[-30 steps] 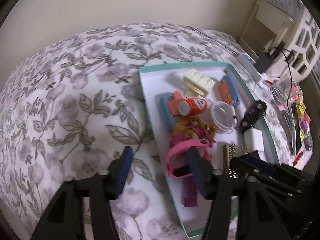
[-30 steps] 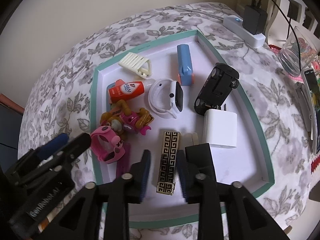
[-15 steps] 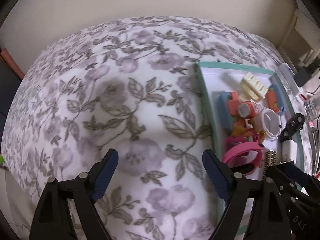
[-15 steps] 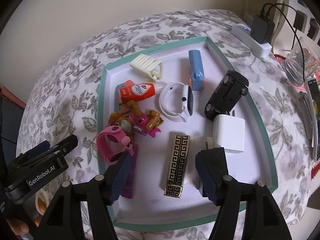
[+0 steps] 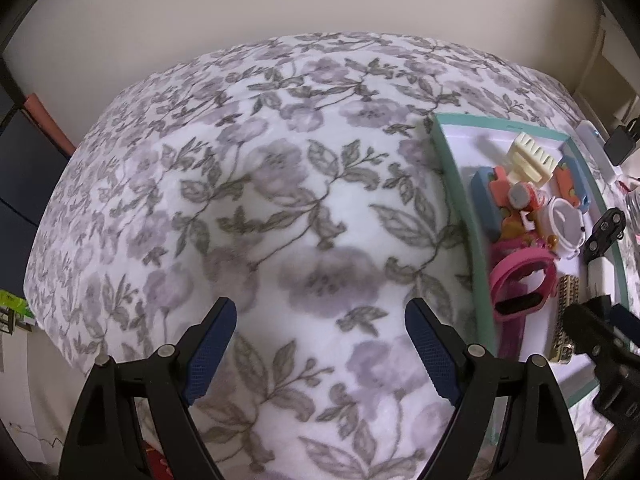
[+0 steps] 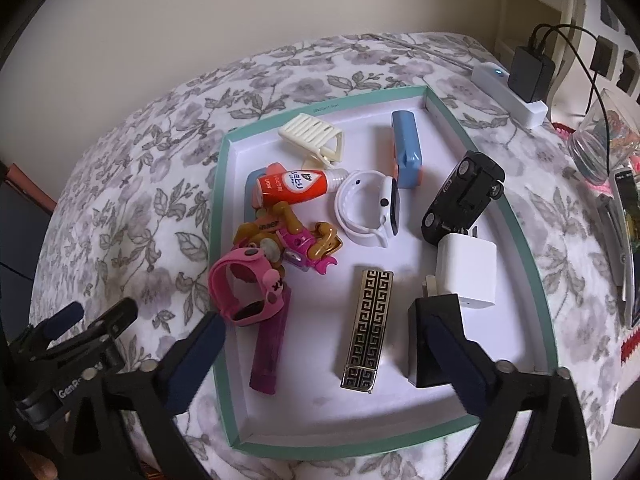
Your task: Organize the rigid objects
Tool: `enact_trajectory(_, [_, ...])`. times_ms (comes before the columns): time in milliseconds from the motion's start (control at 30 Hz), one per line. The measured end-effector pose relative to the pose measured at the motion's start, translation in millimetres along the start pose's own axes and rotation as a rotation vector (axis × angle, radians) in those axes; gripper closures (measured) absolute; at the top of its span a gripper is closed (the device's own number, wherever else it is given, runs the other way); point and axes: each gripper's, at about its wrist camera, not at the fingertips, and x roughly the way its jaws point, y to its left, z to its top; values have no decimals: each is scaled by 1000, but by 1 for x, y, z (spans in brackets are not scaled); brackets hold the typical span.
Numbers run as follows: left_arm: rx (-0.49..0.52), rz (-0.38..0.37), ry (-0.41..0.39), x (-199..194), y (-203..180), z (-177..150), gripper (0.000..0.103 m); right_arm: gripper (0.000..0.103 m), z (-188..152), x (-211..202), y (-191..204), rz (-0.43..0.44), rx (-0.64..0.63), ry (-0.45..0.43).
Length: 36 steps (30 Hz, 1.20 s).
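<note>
1. Right gripper (image 6: 320,354) hangs over the near end of the teal-rimmed tray (image 6: 219,216). Its jaws have just been opening and stand spread wide; nothing is gripped.
2. Gold-and-black patterned bar (image 6: 368,328) lies flat on the tray floor between the spread fingers, touched by neither pad.
3. Left gripper (image 5: 320,346) is over bare floral bedspread (image 5: 256,184), left of the tray. Jaws stand wide apart and empty; only fabric shows between the pads.
4. Tray contents, right wrist view: white charger cube (image 6: 466,272) just right of the bar, black toy car (image 6: 464,200) touching the cube's far end, white smartwatch (image 6: 370,210), blue case (image 6: 406,154), cream clip (image 6: 314,136), orange tube (image 6: 294,188).
5. Pink wristband (image 6: 248,292) stands on edge at the tray's left wall, partly over a purple stick (image 6: 270,354); a brown-and-pink figure (image 6: 292,236) lies just beyond.
</note>
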Motion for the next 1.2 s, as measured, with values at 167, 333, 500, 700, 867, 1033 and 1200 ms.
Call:
enact_trajectory(167, [-25,8,-18,-8,10,-7,16,0,-3,-2,1,-30,-19,3])
enact_trajectory(333, [-44,13,-23,-11,16,-10,16,0,-6,-12,3,-28,-28,-15])
enact_trajectory(500, [-83,24,-26,-13,22,-8,16,0,-7,-18,6,-24,-53,-34])
enact_trajectory(700, [-112,29,-27,-15,26,-9,16,0,-8,-20,3,-17,-40,-41])
enact_trajectory(867, [-120,15,-27,-16,29,-12,16,0,-9,-22,0,-32,-30,-52])
enact_trajectory(1033, [-114,-8,-33,-19,28,-14,16,0,-10,-24,0,-63,-24,-61])
enact_trajectory(1200, [-109,-43,-27,-18,28,-16,16,0,-10,-24,7,-83,-55,-64])
